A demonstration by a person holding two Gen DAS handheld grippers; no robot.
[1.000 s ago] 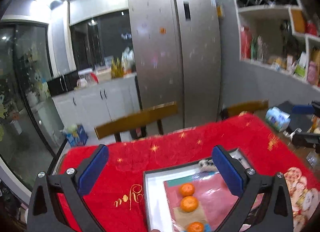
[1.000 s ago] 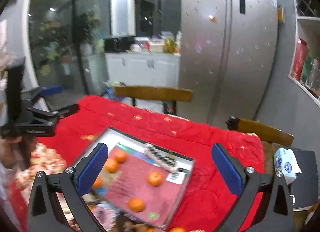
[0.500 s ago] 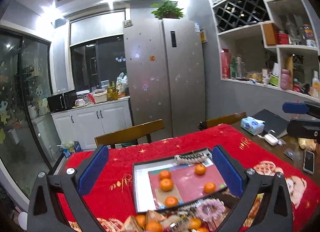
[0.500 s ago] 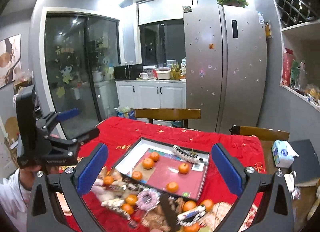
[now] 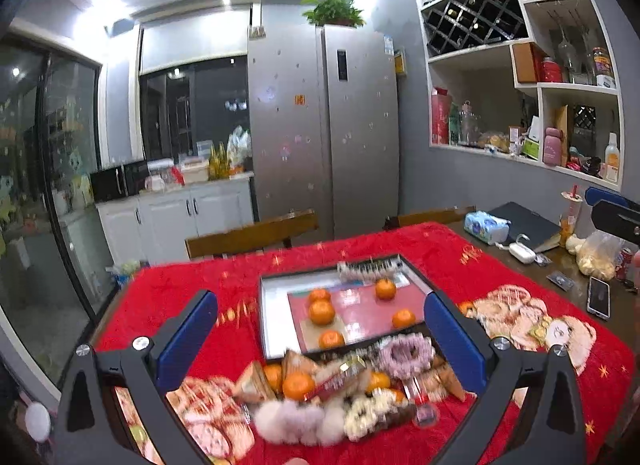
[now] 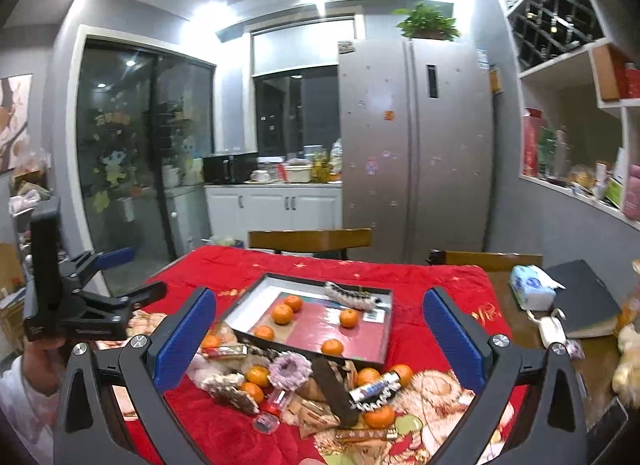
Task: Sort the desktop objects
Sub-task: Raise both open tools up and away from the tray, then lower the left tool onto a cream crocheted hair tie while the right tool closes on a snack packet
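Hovering above the cluttered red tablecloth (image 6: 420, 285), both grippers' fingers (image 5: 188, 329) (image 6: 448, 329) spread wide, holding nothing.

A steel fridge (image 6: 416, 153) stands against the back wall with a potted plant (image 6: 428, 23) on top. Left of it, white cabinets (image 6: 276, 207) carry a microwave (image 6: 226, 169) and kitchen clutter. Two wooden chairs (image 6: 310, 241) sit behind the desk. On the bare wood at the right lie a tissue pack (image 5: 486, 227), a dark book (image 6: 584, 297) and a phone (image 5: 599, 297). Wall shelves (image 5: 520, 65) hold bottles and jars.
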